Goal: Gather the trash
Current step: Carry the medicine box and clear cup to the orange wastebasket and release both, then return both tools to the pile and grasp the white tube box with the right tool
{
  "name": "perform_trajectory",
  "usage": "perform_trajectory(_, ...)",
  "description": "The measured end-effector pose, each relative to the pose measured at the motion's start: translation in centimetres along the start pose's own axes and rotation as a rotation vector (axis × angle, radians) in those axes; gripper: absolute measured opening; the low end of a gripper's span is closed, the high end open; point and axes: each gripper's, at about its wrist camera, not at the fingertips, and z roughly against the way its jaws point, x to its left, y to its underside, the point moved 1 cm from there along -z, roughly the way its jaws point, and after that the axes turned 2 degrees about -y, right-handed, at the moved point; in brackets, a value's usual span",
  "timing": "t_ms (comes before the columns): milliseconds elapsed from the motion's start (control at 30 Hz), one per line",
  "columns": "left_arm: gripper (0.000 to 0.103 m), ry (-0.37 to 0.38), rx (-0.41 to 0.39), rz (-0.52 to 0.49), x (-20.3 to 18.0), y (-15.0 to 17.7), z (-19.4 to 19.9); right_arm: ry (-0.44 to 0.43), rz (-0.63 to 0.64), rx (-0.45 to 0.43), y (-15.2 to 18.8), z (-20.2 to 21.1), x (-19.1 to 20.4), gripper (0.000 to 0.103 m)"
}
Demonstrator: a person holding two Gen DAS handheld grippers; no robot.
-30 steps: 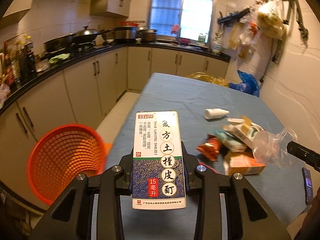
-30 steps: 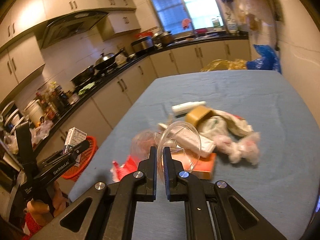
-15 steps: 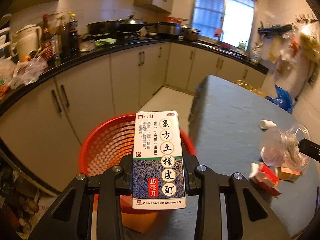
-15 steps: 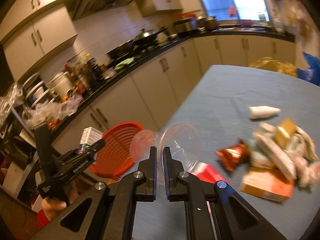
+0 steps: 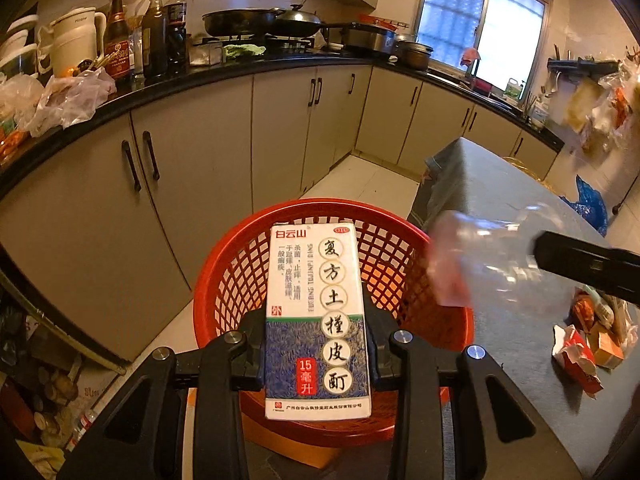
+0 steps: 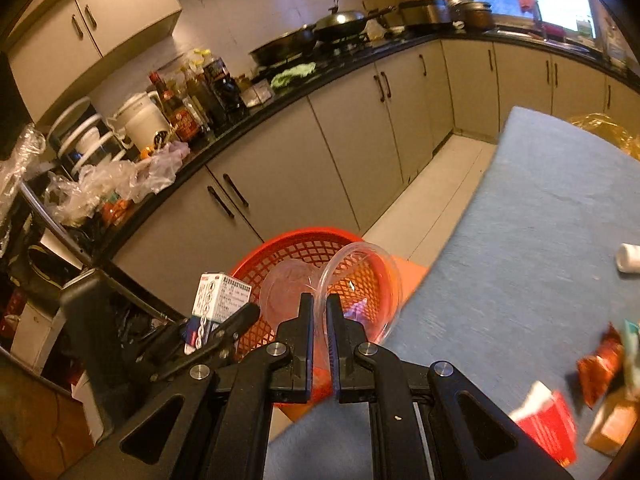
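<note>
Kitchen cabinets (image 5: pixel 200 168) with a black countertop now fill the background of both wrist views, where a second ago the blue-grey desk (image 6: pixel 540 240) and its litter lay straight ahead. Both cameras have swung left, away from the window.

On the left, the left hand-held gripper (image 5: pixel 318 344) stands narrowly apart, clamped on an upright white and blue medicine box (image 5: pixel 318 320) with Chinese print, gripped at its lower half exactly as before. The red mesh basket (image 5: pixel 224 280), a second ago off to the left of that gripper, now sits directly ahead of and below it, so the box hangs over the basket's opening. From the right wrist view the same box (image 6: pixel 222 300) shows above the basket's left rim (image 6: pixel 280 240).

Next to the right, the right hand-held gripper (image 6: pixel 318 312) is nearly closed, pinching the rim of a clear plastic cup (image 6: pixel 360 280). The cup has gone from above the desk's litter to over the basket, whose mesh shows through the clear wall. In the left wrist view the cup (image 5: pixel 492 264) is a blurred shape just right of the box, above the basket's right rim, with the black finger (image 5: pixel 588 264) behind it.

Farthest right, the remaining trash lies on the desk well apart from both grippers: a red wrapper (image 6: pixel 548 424), an orange carton (image 6: pixel 612 424), a brown snack packet (image 6: pixel 600 360) and a small white bottle (image 6: pixel 628 256).
</note>
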Motion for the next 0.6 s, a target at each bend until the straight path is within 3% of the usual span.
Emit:
perform_trajectory(100, 0.043, 0.003, 0.002, 0.001, 0.2, 0.0, -0.2, -0.003, -0.007, 0.015, -0.4, -1.5, 0.2, 0.012)
perform_trajectory(167, 0.051, 0.004, -0.004, 0.001, 0.2, -0.1, -0.3, -0.005, -0.014, 0.015, -0.3, -1.7, 0.1, 0.026)
perform_trajectory(600, 0.056, 0.057, -0.023, -0.034, -2.5, 0.4, 1.4, -0.016, -0.061, -0.057, 1.9, 3.6, -2.5, 0.031)
